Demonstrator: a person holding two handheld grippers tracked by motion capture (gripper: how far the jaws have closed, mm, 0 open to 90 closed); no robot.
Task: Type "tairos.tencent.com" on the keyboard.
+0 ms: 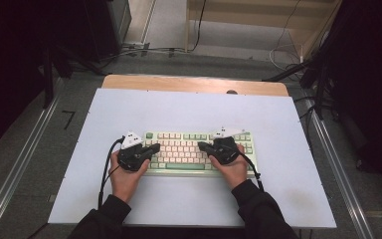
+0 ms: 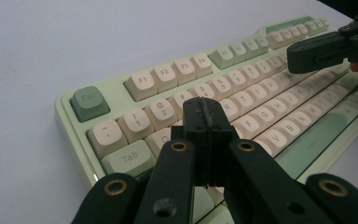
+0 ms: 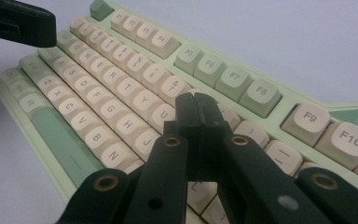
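Green-cased keyboard [image 1: 199, 152] lies at centre frame, and I hold the left gripper [image 2: 205, 114] and right gripper [image 3: 196, 109] over its keys, jaws pressed together on nothing, so a blunt, off-centre tip could strike two keycaps at once.

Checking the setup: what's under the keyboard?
The keyboard lies flat on a white board over a wooden table. Whatever sits directly beneath the keyboard is covered.
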